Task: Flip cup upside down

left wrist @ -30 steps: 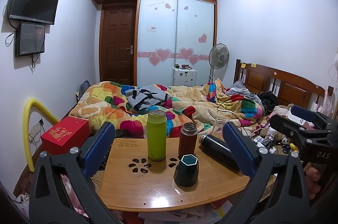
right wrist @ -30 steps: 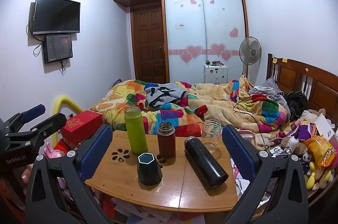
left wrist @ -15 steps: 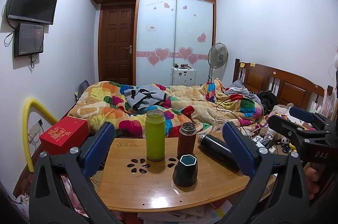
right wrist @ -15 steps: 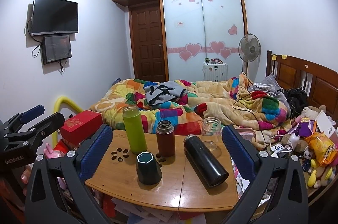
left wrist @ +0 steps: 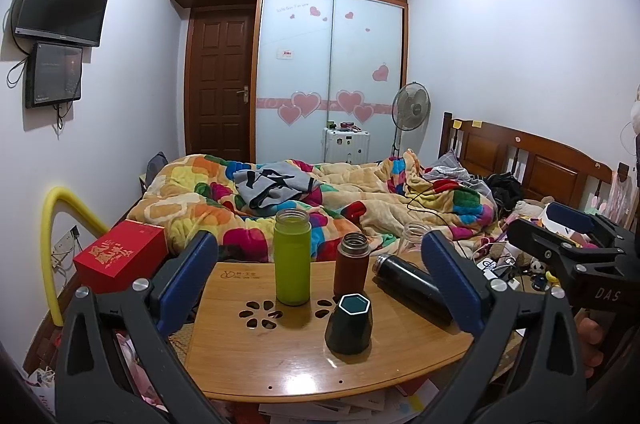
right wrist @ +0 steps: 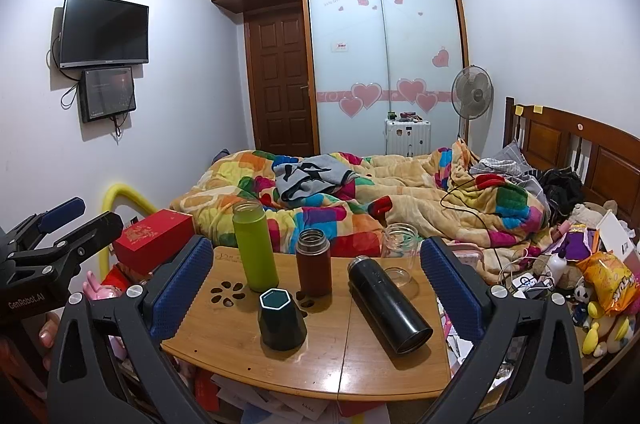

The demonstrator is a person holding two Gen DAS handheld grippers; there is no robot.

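Both grippers, left (left wrist: 320, 278) and right (right wrist: 316, 282), hung spread wide, holding nothing; the cup (right wrist: 282, 318) stood upright at lower centre of frame, table (right wrist: 224, 344) beneath; a careless reach might topple the brown flask (right wrist: 314, 262) just behind.

glass jar (left wrist: 412, 238) partly behind left claw's finger, black flask (left wrist: 412, 288) base hidden likewise
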